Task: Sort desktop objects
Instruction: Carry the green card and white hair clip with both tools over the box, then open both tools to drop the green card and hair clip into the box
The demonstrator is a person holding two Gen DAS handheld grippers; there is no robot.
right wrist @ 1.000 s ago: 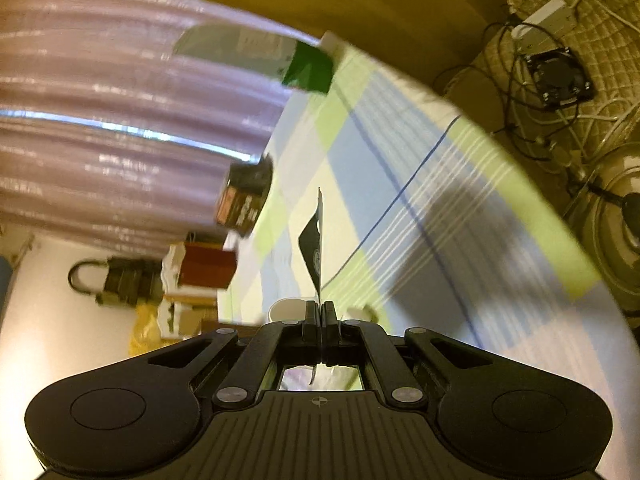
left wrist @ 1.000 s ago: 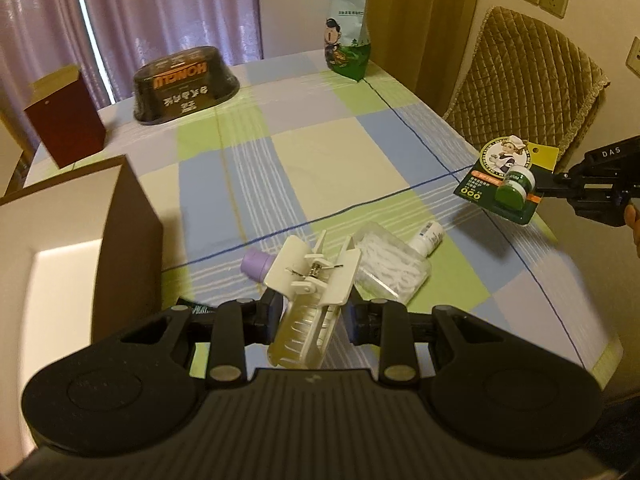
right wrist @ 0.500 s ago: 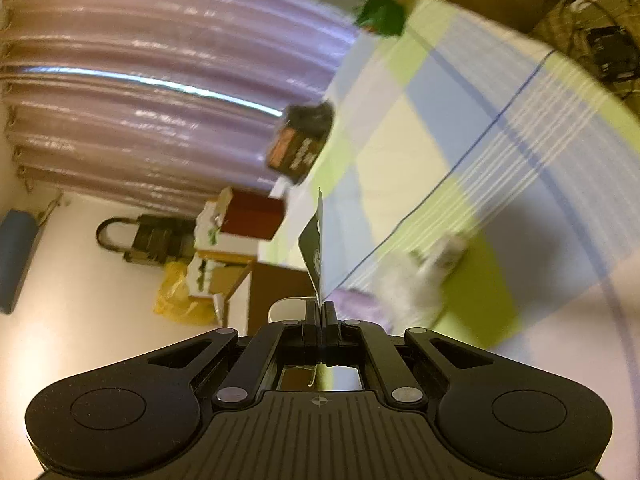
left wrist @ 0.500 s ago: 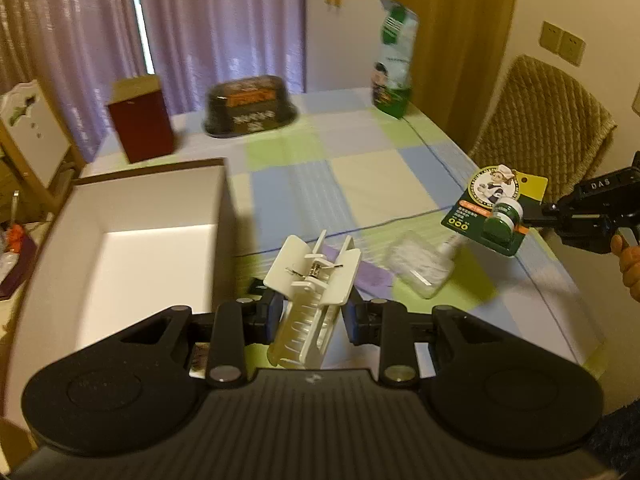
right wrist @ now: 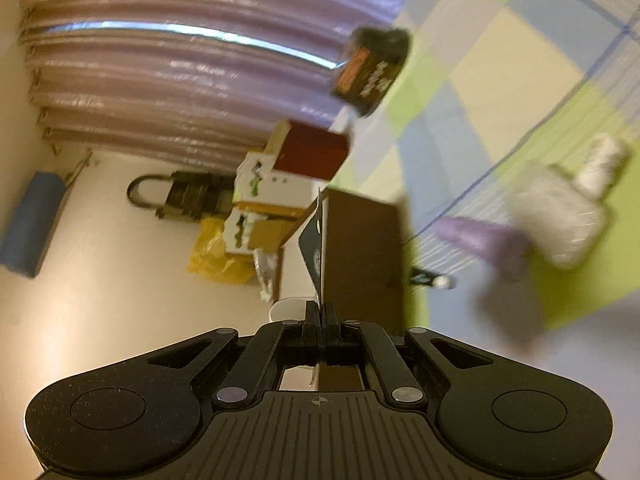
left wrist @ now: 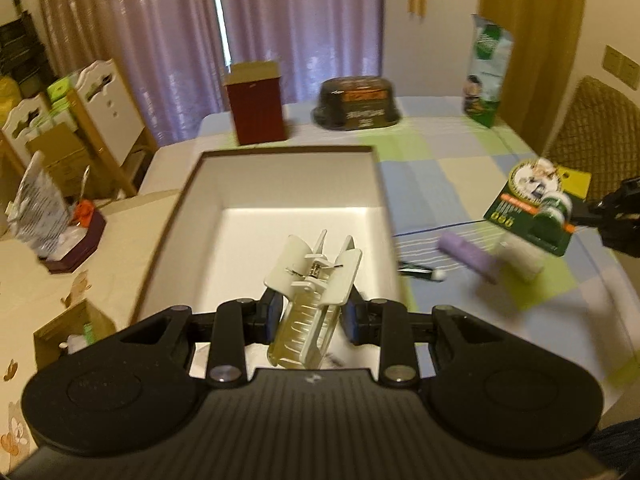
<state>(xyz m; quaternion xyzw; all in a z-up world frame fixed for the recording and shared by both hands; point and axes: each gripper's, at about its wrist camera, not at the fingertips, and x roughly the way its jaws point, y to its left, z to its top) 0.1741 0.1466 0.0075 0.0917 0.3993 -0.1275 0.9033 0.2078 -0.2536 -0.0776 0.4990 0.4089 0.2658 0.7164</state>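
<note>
A: Left wrist view, item one: left gripper (left wrist: 310,312), jaws clamped on a cream hair claw clip (left wrist: 312,280), held over the open white-lined box (left wrist: 280,168). Contents of box?

B: Floor of the box looks bare where visible; the near part is hidden behind the clip and gripper. Nothing seen deposited yet, so sorting appears at an early stage.

A: Item two, same view: right gripper (left wrist: 592,216) at the right edge, cut off, carrying a green carded pack (left wrist: 536,210) above the desk (left wrist: 440,152).

B: Left on the desk: a purple tube (left wrist: 468,255), a pale bottle (left wrist: 520,258) partly behind the pack, a dark pen-like thing (left wrist: 420,271). All blurred.

A: Right wrist view: jaws together on the card's thin edge (right wrist: 318,252), seen end-on; print unreadable.

B: Brown box wall (right wrist: 364,256) beyond it. Purple tube, a white bottle, a clear pouch (right wrist: 560,220) smeared by motion. Judged: two items in hand, several awaiting.
</note>
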